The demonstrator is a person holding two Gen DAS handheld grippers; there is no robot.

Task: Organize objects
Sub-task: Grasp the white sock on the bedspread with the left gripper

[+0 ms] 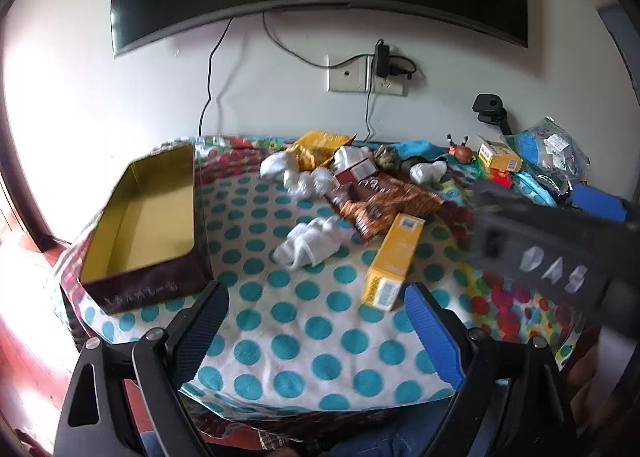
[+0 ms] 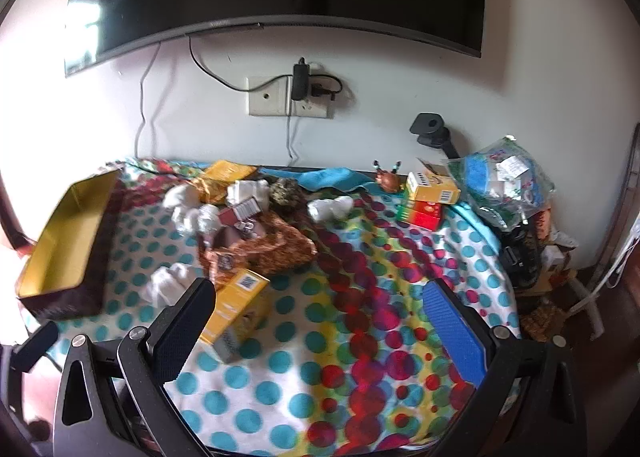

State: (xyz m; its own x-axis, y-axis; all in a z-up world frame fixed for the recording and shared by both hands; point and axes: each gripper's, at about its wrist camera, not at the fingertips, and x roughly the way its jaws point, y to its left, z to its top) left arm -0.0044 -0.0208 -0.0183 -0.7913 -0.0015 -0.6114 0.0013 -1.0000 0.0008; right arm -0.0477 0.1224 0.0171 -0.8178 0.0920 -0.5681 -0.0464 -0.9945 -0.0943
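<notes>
Hovering wide open over the polka-dot table (image 1: 304,341), left gripper (image 1: 316,337) and right gripper (image 2: 320,333) both hold nothing, yellow box (image 1: 394,261) lying just ahead.

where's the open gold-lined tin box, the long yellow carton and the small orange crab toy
open gold-lined rectangular tin box (image 1: 148,213): left wrist view, on its gold inner floor
long yellow cardboard carton (image 1: 394,259): left wrist view, on its top face
small orange crab toy (image 2: 387,178): right wrist view, on its shell
</notes>
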